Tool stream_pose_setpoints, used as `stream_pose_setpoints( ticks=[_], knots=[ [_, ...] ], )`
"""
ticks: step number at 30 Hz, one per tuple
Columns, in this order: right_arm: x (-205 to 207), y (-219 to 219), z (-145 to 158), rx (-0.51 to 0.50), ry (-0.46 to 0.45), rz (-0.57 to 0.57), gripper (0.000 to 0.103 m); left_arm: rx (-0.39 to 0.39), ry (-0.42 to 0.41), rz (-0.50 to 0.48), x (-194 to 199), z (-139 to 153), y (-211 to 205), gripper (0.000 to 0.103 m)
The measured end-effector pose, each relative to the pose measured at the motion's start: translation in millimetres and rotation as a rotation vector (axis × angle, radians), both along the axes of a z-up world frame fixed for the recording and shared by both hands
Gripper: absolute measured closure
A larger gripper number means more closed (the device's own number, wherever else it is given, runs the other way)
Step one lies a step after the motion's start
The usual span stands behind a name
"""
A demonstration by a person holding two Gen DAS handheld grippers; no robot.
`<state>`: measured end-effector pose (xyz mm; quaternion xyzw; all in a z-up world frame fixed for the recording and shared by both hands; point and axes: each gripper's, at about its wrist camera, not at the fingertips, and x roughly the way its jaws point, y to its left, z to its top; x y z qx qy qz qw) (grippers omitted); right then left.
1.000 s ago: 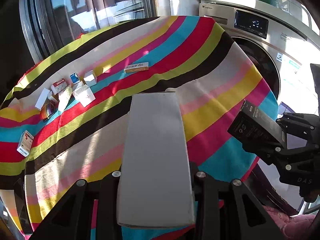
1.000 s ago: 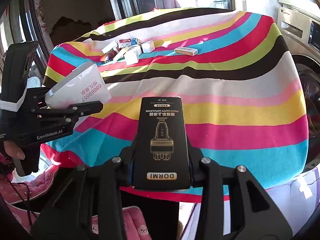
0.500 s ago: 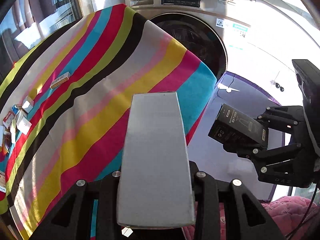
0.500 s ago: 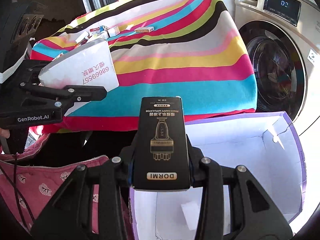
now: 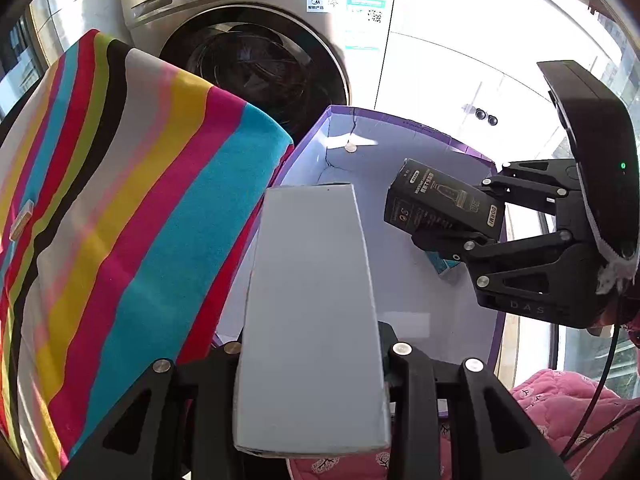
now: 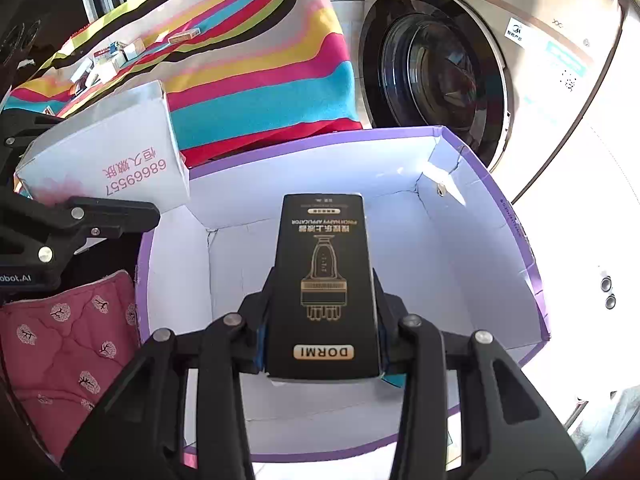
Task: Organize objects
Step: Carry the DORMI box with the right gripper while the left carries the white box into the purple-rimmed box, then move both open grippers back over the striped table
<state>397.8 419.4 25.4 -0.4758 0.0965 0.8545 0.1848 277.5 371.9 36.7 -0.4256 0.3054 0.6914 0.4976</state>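
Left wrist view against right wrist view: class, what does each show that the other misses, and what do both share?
Only the left wrist view shows the small teal box under the right hand-held gripper. Only the right wrist view shows the red printed number on the white box and the small boxes on the striped cloth. Both show the black DORMI box, purple bin and washing machine.
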Motion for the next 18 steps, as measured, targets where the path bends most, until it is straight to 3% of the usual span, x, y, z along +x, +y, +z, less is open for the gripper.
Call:
stream_pose_setpoints(
  ticks=[3, 5, 6, 7, 10, 12, 16, 18],
  knots=[
    [3.3, 9.8, 3.1, 0.034, -0.011, -0.07, 0.059, 0.072, -0.01, -0.041, 6.0, 7.0, 3.0, 0.063],
    [3.6, 16.6, 3.0, 0.046, -0.025, -0.122, 0.049, 0.134, -0.053, -0.054, 3.8, 14.6, -1.5, 0.041],
    [3.4, 19.0, 2.7, 0.036, -0.028, -0.13, 0.036, 0.17, -0.06, -0.039, 0.1, 19.1, -5.7, 0.037],
    [2.0, 17.9, 4.0, 0.029, -0.026, -0.137, 0.029, 0.202, -0.064, -0.018, -4.9, 22.8, -11.6, 0.031],
    [-3.4, 13.0, 9.9, 0.023, 0.003, -0.129, 0.029, 0.258, -0.08, 0.076, -30.2, 27.7, -32.9, 0.02],
    [-10.8, 6.2, 14.1, 0.026, 0.019, -0.113, 0.029, 0.268, -0.088, 0.146, -48.5, 28.7, -49.3, 0.02],
    [-41.7, -15.1, 19.8, -0.026, 0.069, -0.045, 0.028, 0.267, 0.032, 0.326, -84.7, 30.0, -105.6, 0.02],
    [-64.6, -38.1, 21.7, -0.05, 0.083, 0.045, 0.028, 0.241, 0.077, 0.443, -107.8, 23.5, -143.0, 0.02]
  ],
)
